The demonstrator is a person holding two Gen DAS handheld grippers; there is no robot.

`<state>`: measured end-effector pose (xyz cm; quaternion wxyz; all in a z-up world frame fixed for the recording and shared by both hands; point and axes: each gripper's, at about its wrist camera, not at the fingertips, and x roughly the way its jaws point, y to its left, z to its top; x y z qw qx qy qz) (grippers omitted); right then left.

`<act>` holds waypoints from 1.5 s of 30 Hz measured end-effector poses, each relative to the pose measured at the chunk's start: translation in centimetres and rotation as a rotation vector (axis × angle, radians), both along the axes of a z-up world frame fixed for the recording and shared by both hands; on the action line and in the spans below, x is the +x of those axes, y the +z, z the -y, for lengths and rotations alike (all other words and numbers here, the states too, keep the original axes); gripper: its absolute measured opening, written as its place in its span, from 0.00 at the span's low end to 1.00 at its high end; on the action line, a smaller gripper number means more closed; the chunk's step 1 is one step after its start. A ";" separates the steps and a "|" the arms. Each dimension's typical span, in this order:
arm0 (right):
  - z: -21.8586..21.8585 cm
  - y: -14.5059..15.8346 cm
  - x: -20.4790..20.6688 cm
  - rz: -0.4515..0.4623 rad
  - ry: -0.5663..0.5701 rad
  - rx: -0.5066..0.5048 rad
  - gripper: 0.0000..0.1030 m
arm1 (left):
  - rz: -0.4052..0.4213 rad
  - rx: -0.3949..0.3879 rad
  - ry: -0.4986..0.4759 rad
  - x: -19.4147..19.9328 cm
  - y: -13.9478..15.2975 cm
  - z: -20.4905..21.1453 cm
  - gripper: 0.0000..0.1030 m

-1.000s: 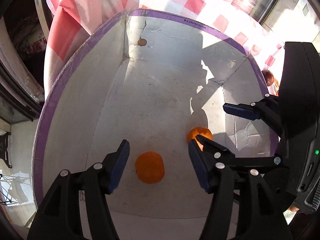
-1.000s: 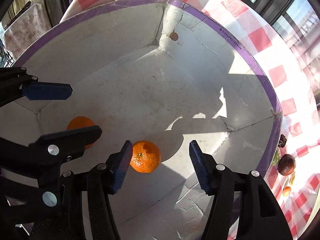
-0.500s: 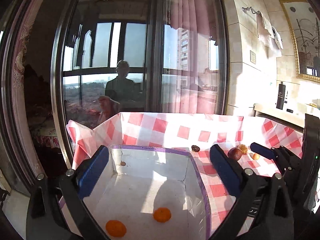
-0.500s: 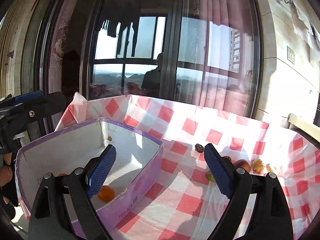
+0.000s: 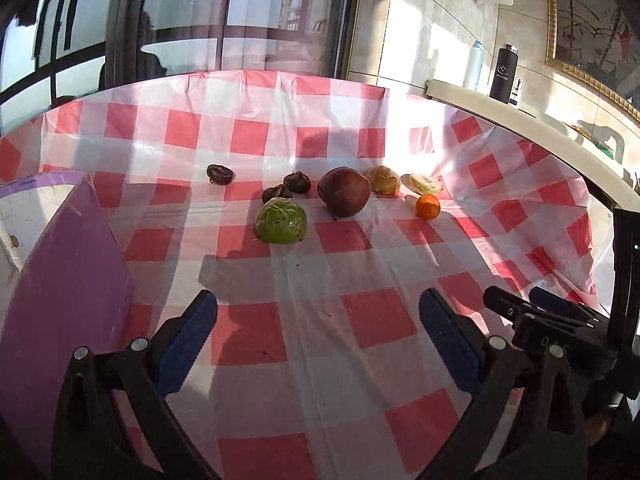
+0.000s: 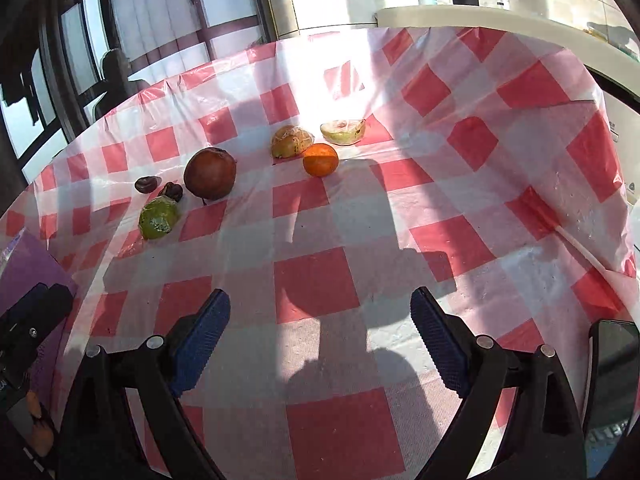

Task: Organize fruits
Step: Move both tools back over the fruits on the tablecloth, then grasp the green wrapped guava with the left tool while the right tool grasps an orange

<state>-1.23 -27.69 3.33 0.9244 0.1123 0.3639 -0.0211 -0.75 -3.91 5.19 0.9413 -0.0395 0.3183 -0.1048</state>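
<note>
Ahead, both hand-held grippers, left (image 5: 318, 336) and right (image 6: 320, 330), released, empty, fruits well beyond, purple box (image 5: 68, 276) leftward.

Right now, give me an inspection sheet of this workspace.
Surface: red-and-white checked tablecloth, wrinkled, sunlit at the far side.
Job's things: purple box at the left edge; loose on the cloth are a small orange, a dark red round fruit, a wrapped green fruit, a wrapped yellowish fruit, a pale cut piece and three small dark fruits.
Clutter: black phone at the near right.
Grippers: left gripper and right gripper, jaws wide open and empty.
Cables: nothing seen.
Surroundings: window, tiled wall, black bottle on a counter.
</note>
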 end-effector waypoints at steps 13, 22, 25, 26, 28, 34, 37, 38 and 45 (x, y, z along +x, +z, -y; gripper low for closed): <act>0.3 -0.6 11.8 -0.031 -0.001 0.007 0.85 | -0.182 -0.185 0.084 5.3 -3.9 -2.9 0.98; -1.6 -1.7 21.6 -0.173 -0.047 -0.128 0.67 | -0.201 -0.169 0.074 5.6 -4.2 -2.5 0.98; -2.5 -1.6 21.0 -0.161 -0.031 -0.171 0.47 | -0.199 -0.176 0.075 5.7 -4.2 -2.6 0.98; -2.6 -1.6 20.4 -0.154 -0.041 -0.173 0.37 | -0.199 -0.181 0.079 5.7 -4.2 -2.7 0.98; -2.3 -1.6 18.8 -0.141 -0.052 -0.120 0.37 | -0.200 -0.181 0.093 6.0 -4.2 -2.8 0.98; -0.6 -0.8 13.9 0.021 0.003 0.109 0.37 | -0.193 -0.192 0.131 8.3 -3.9 -2.8 0.98; 0.8 -1.5 13.8 0.017 -0.026 0.195 0.37 | -0.199 -0.179 0.136 11.3 -3.8 -1.7 0.98; 0.9 -1.4 13.8 0.019 -0.020 0.195 0.37 | -0.204 -0.167 0.136 12.2 -3.7 -1.3 0.98; 0.5 -1.1 14.0 0.028 0.017 0.220 0.37 | -0.241 0.020 0.170 17.3 -4.1 0.7 0.86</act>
